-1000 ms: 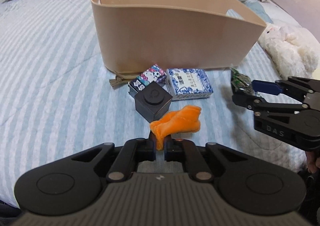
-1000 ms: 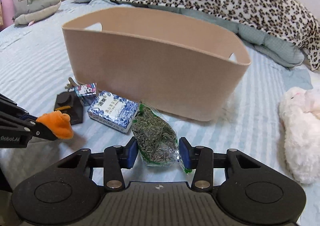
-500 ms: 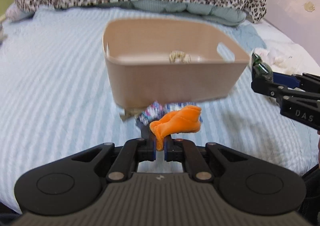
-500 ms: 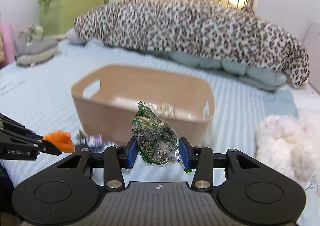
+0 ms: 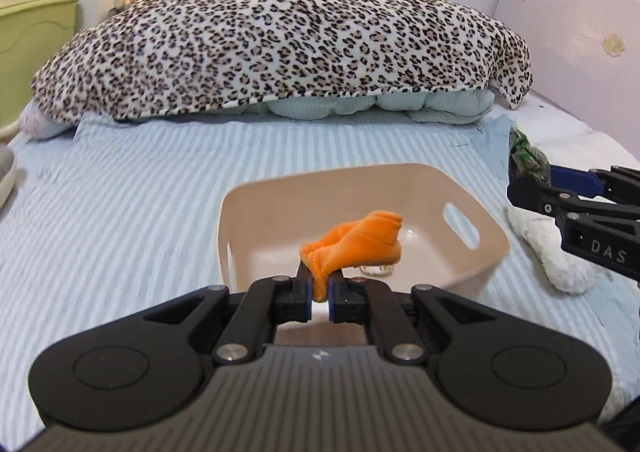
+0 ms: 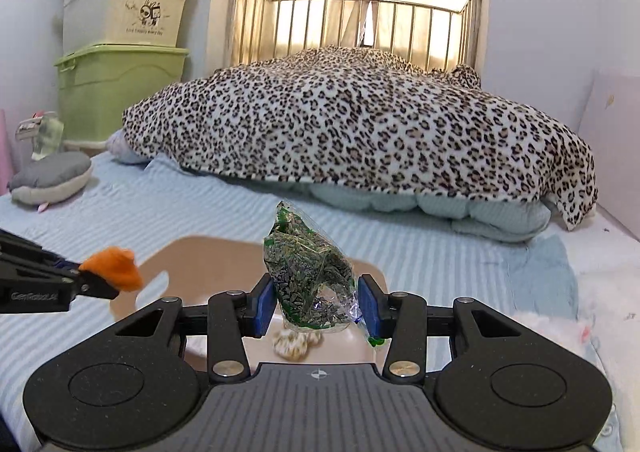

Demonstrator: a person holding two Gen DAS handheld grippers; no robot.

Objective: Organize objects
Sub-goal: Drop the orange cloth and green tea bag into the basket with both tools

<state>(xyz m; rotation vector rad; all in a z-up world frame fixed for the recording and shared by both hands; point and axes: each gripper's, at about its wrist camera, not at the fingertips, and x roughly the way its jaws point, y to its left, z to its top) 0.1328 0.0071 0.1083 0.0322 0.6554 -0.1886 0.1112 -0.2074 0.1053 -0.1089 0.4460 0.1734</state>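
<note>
My left gripper (image 5: 319, 299) is shut on an orange plush toy (image 5: 354, 241) and holds it above the near rim of the beige basket (image 5: 486, 260). My right gripper (image 6: 317, 308) is shut on a clear bag of green dried leaves (image 6: 310, 276), raised over the basket (image 6: 200, 264). The orange toy (image 6: 114, 267) and the left gripper show at the left of the right wrist view. The bag (image 5: 527, 161) and the right gripper show at the right of the left wrist view. A small pale shell-like item (image 6: 296, 342) lies inside the basket.
A leopard-print blanket (image 5: 280, 48) is heaped at the bed's far end. A white plush toy (image 5: 548, 248) lies right of the basket. A grey plush (image 6: 50, 176) and stacked storage bins (image 6: 120, 88) stand at the left. The striped blue sheet (image 5: 120, 220) surrounds the basket.
Both grippers have risen with their loads and moved forward over the basket. The boxes on the sheet in front of the basket have dropped out of view.
</note>
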